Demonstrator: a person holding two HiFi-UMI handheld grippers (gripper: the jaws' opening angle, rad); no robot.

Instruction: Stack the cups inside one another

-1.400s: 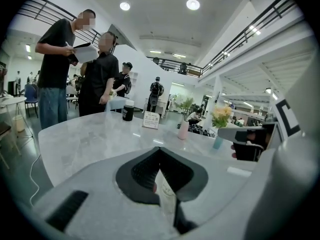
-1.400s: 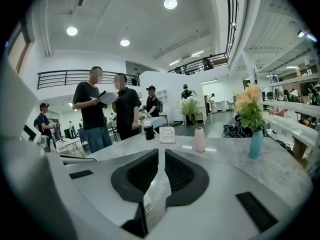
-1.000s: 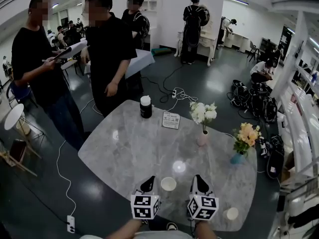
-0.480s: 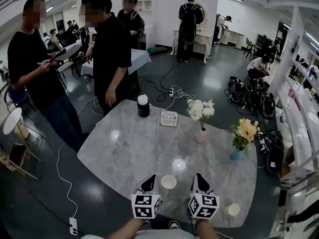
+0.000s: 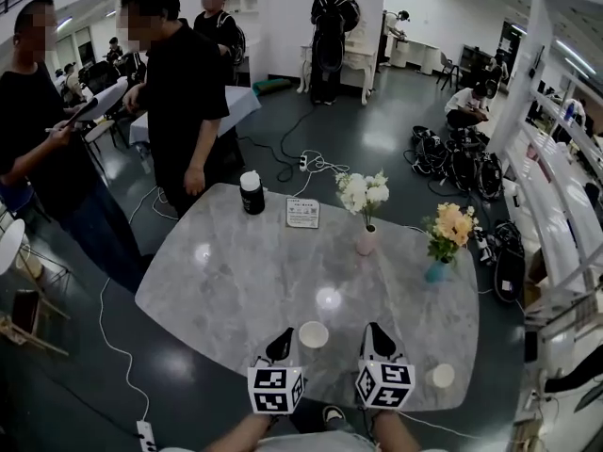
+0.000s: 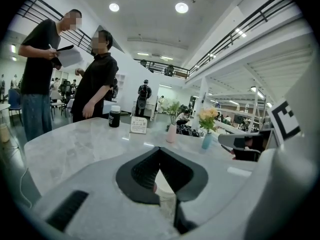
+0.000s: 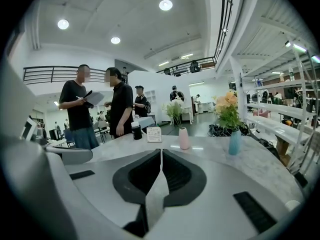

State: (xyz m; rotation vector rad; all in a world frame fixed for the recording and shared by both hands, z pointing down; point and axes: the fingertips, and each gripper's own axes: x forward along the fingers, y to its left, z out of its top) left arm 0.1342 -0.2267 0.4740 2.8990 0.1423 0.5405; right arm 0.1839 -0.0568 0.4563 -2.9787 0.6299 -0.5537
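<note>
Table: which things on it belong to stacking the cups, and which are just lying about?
For the job:
front cup
right cup

Lying about:
black jar
card
pink vase
blue vase

Head view steeply down, other views low across shared table (image 5: pixel 236 271)
</note>
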